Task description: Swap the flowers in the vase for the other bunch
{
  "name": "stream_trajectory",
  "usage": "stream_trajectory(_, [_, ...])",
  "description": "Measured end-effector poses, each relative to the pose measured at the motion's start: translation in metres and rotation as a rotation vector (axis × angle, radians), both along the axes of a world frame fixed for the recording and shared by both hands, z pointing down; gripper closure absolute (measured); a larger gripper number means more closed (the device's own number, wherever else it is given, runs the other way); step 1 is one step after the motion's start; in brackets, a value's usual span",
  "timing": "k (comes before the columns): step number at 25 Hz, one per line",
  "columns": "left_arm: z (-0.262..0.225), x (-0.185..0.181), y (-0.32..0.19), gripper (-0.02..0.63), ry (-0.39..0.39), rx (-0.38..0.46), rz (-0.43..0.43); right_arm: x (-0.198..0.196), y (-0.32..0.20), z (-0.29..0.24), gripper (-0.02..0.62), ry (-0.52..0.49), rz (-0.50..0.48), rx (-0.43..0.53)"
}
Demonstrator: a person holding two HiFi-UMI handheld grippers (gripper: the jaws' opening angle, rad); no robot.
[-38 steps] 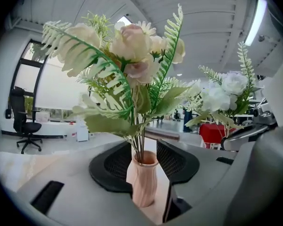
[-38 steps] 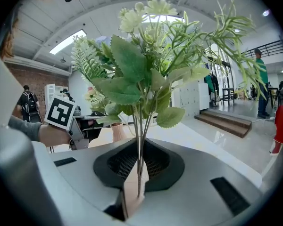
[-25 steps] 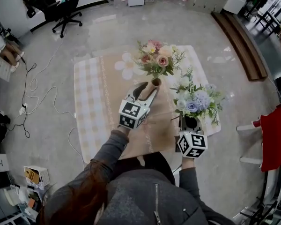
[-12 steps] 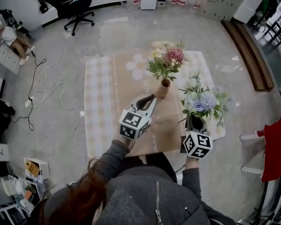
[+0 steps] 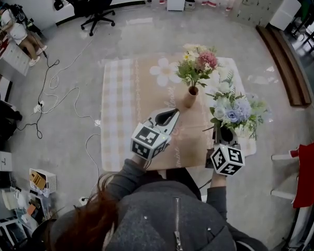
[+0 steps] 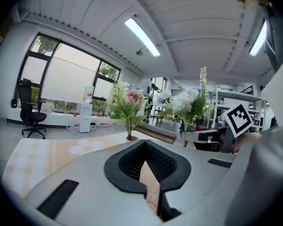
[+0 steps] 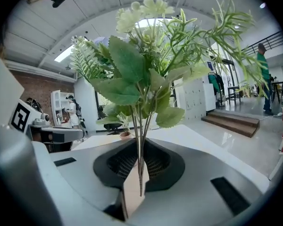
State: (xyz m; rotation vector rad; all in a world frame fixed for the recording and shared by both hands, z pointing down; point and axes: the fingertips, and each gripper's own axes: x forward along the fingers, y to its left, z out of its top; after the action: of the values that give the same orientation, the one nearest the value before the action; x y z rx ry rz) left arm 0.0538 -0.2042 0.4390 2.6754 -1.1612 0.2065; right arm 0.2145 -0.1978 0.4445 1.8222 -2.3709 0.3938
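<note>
A small tan vase point(image 5: 190, 97) stands on the beige checked cloth point(image 5: 128, 103) and holds a pink and cream bunch point(image 5: 197, 67). My left gripper point(image 5: 174, 112) is just short of the vase, to its lower left and apart from it, shut with nothing between its jaws. In the left gripper view point(image 6: 146, 166) the vase point(image 6: 131, 138) shows beyond the tips. My right gripper point(image 5: 223, 135) is shut on the stems of a blue and white bunch point(image 5: 235, 111), held upright to the right of the vase. The right gripper view point(image 7: 140, 173) shows the green stems point(image 7: 142, 140) pinched between the pads.
The cloth lies on a glossy grey floor. Cables point(image 5: 57, 93) trail to its left, and an office chair point(image 5: 97, 7) stands at the back left. A wooden step point(image 5: 282, 56) runs along the right, with a red item point(image 5: 309, 166) beside it.
My left gripper drew back from the vase and its jaws went from open to shut. The right gripper kept its hold on the blue bunch and rose slightly.
</note>
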Motion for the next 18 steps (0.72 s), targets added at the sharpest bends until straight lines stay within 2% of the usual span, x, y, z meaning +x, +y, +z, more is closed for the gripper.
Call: stream_trajectory(18, [0.014,0.007,0.004,0.597,0.022,-0.058,0.002,0.003,0.004,-0.004,0.563,-0.004,-0.003,0.004])
